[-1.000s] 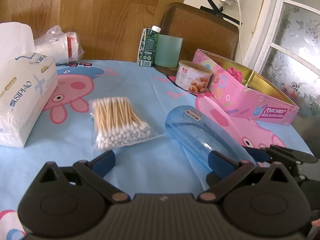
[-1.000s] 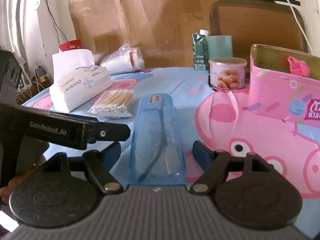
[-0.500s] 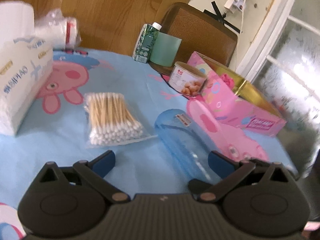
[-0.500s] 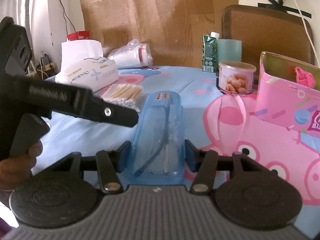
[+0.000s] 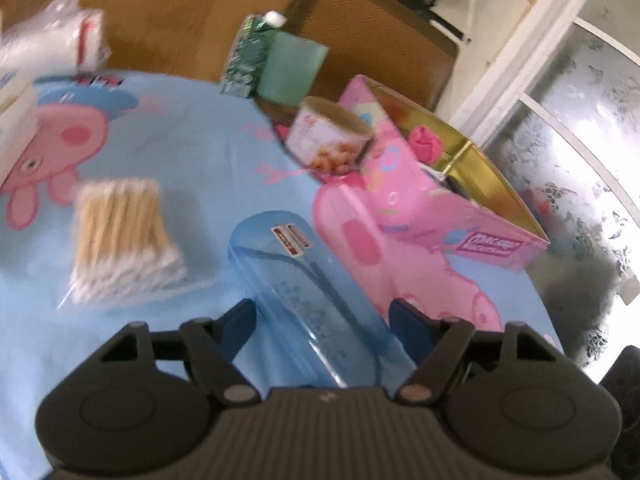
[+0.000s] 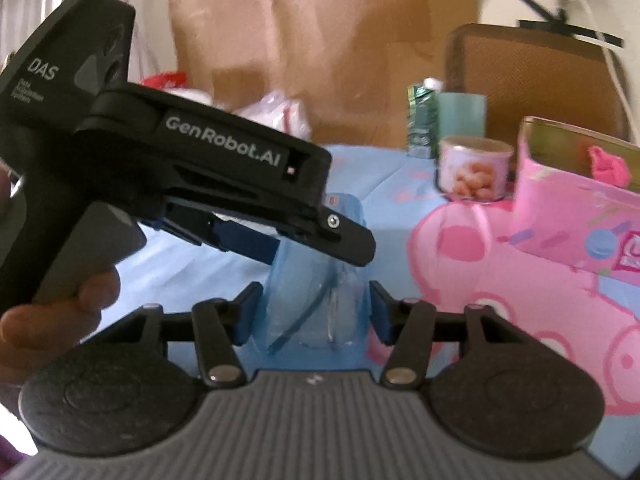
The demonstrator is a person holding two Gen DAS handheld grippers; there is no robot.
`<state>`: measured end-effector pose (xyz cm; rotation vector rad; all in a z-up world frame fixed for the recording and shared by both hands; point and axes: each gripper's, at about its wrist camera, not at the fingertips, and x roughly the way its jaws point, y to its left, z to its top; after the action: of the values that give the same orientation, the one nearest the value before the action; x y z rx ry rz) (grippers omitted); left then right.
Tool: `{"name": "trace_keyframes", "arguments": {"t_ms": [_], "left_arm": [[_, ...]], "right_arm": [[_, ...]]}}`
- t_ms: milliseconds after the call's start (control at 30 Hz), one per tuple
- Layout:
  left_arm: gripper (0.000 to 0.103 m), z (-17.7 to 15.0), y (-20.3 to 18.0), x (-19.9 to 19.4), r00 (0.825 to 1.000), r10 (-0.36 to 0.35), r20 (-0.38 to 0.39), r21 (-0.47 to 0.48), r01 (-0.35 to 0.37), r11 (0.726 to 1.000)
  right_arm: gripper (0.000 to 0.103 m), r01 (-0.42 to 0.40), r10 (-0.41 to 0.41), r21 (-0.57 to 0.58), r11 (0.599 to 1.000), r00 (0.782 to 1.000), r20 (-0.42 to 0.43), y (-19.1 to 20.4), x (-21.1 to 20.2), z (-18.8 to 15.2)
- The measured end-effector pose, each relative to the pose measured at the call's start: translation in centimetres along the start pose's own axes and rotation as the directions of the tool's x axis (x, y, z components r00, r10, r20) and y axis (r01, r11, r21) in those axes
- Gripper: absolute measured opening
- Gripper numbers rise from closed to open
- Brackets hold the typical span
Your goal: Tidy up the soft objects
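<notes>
A clear blue glasses case lies lengthwise on the cartoon-pig tablecloth. My left gripper straddles its near end. The jaws are closing, and a thin gap shows beside the right pad. Seen from the right wrist, the case has my right gripper shut on it, both blue pads against its sides. One left finger crosses above it. A bag of cotton swabs lies to the left. A pink biscuit tin at the right holds a pink soft item.
A can of nuts, a green carton and a green cup stand at the back. Wrapped white cups and a tissue pack sit far left. A chair back is behind, and the table's edge runs past the tin.
My left gripper swung right from beside the swabs to straddle the case and narrowed its jaws. My right gripper closed onto the case's sides, then held still.
</notes>
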<state>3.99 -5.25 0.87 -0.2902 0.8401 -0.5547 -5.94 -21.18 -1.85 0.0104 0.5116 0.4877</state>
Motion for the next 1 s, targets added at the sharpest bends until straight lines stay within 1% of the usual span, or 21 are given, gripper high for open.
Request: {"name": "trace_keyframes", "arguments": {"t_ms": [67,133,233,300,400,433,500,533,567,600,633,667,733,767,800,833,900,1000], "left_arm": [[0.071,1.1,-1.2,0.1,1.000,-0.029,0.012,0.020,0.028,0.999],[0.071,2.5,-2.9,0.4,0.998,-0.053,0.025,0.054,0.052,0.997],[0.071,4.8,-6.4,1.4,0.996,-0.069,0.053,0.133,0.061,0.989],[0.071,6.7,-8.9,2.6,0.993,-0.088,0.076,0.199,0.071,0.977],[0.071,9.4,-11.7,5.0,0.989,-0.113,0.092,0.256,0.086,0.963],[0.073,10.2,-12.6,5.9,0.989,-0.119,0.092,0.271,0.090,0.958],[0.084,11.6,-14.2,8.2,0.988,-0.127,0.089,0.309,0.094,0.946],[0.093,12.1,-14.8,9.3,0.989,-0.112,0.095,0.331,0.074,0.941],[0.096,12.4,-15.4,10.3,0.991,-0.067,0.118,0.350,0.022,0.937],[0.096,12.5,-15.7,11.2,0.991,-0.021,0.136,0.365,-0.030,0.931],[0.095,12.5,-15.8,11.8,0.990,0.009,0.137,0.374,-0.060,0.926],[0.095,12.5,-15.6,12.1,0.991,0.018,0.130,0.371,-0.065,0.927],[0.095,11.8,-14.5,11.4,0.992,-0.010,0.129,0.356,-0.037,0.934],[0.095,11.4,-14.2,10.9,0.990,-0.008,0.141,0.357,-0.044,0.933],[0.095,11.0,-13.8,10.4,0.988,-0.005,0.157,0.358,-0.052,0.932],[0.095,10.4,-13.4,9.6,0.985,-0.008,0.175,0.351,-0.054,0.935],[0.095,9.6,-12.5,8.0,0.982,-0.031,0.185,0.325,-0.032,0.945],[0.095,8.0,-11.3,5.5,0.979,-0.053,0.198,0.295,-0.008,0.956]], "right_arm": [[0.058,0.018,-0.019,0.022,1.000,0.999,0.043,-1.0,-0.9,0.2],[0.058,0.047,-0.051,0.037,0.998,0.994,0.096,-2.1,-2.0,0.8],[0.058,0.115,-0.119,0.032,0.993,0.979,0.169,-3.7,-3.2,2.1],[0.058,0.178,-0.180,0.031,0.984,0.960,0.216,-5.3,-3.8,3.3],[0.058,0.243,-0.253,0.072,0.967,0.932,0.260,-8.0,-4.1,4.9],[0.058,0.262,-0.278,0.094,0.960,0.922,0.269,-9.1,-4.1,5.5],[0.058,0.305,-0.328,0.125,0.944,0.903,0.278,-11.1,-3.4,6.3],[0.058,0.333,-0.360,0.142,0.932,0.892,0.272,-12.3,-2.5,6.9],[0.059,0.357,-0.388,0.161,0.920,0.884,0.260,-13.5,-1.5,7.3],[0.059,0.370,-0.407,0.184,0.911,0.882,0.239,-14.9,-0.4,7.7],[0.060,0.378,-0.421,0.211,0.902,0.878,0.229,-15.8,0.4,7.8],[0.060,0.382,-0.435,0.242,0.892,0.871,0.228,-16.5,0.7,7.5],[0.060,0.356,-0.429,0.292,0.888,0.870,0.244,-17.6,1.1,6.5],[0.060,0.346,-0.422,0.303,0.888,0.874,0.239,-18.0,1.4,6.0],[0.060,0.341,-0.412,0.300,0.891,0.886,0.215,-18.2,1.6,5.8],[0.060,0.326,-0.393,0.291,0.899,0.895,0.210,-18.4,1.5,5.8],[0.060,0.312,-0.386,0.291,0.904,0.889,0.245,-18.2,0.8,5.9],[0.060,0.300,-0.376,0.289,0.909,0.890,0.259,-18.2,0.5,6.0]]}}
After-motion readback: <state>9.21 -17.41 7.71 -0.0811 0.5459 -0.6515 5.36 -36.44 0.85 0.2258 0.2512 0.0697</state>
